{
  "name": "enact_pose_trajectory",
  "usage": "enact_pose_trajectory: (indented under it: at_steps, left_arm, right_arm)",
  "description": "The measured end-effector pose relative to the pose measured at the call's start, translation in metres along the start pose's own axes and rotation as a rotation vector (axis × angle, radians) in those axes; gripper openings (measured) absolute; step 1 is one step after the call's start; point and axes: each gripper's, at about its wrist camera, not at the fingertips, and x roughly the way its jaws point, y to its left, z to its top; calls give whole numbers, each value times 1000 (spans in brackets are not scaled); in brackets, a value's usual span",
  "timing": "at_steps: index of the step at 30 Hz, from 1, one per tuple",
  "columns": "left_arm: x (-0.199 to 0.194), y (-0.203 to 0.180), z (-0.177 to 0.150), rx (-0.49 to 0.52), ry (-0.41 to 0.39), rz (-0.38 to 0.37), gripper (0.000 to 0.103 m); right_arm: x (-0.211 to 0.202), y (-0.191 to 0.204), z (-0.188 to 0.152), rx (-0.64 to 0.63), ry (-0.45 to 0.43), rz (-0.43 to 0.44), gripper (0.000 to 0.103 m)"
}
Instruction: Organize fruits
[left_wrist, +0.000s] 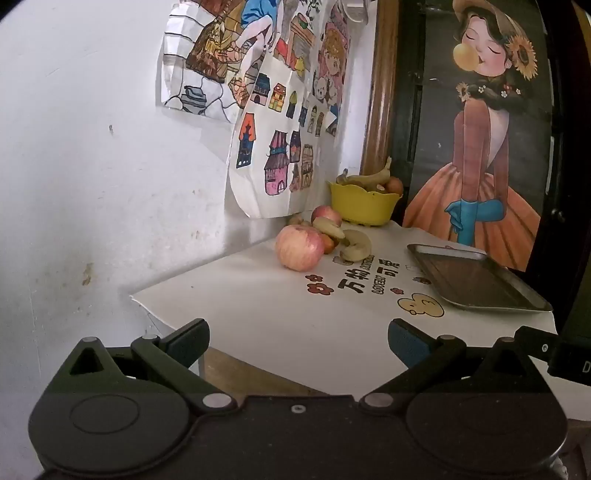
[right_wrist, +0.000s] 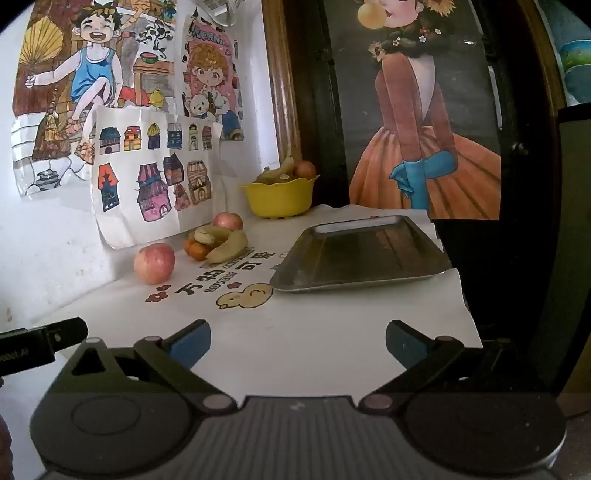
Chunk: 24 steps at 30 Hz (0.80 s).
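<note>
Poised before sorting: left gripper (left_wrist: 298, 341) and right gripper (right_wrist: 298, 341) wide open, empty; next, reaching for nearest apple (right_wrist: 154, 263), bound for tray (right_wrist: 314, 282).

White printed cloth-covered surface (right_wrist: 295, 332) bearing metal rectangular tray (right_wrist: 364, 254), yellow scalloped plastic bowl (right_wrist: 277, 199), two red apples (right_wrist: 154, 263), bananas (right_wrist: 227, 245), small oranges (right_wrist: 195, 250).

On the table cover (right_wrist: 332, 332), an apple (right_wrist: 154, 263) lies left of the bananas (right_wrist: 221, 242), the metal tray (right_wrist: 364, 254) right, and the fruit bowl (right_wrist: 279, 197) behind, by the wall.
</note>
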Motion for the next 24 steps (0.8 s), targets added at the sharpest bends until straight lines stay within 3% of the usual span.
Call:
enact_pose_trajectory:
  at_steps: [24]
  left_arm:
    - [0,0,0,-9,1,-3,102]
  right_arm:
    - [1,2,0,-2,9,-1,103]
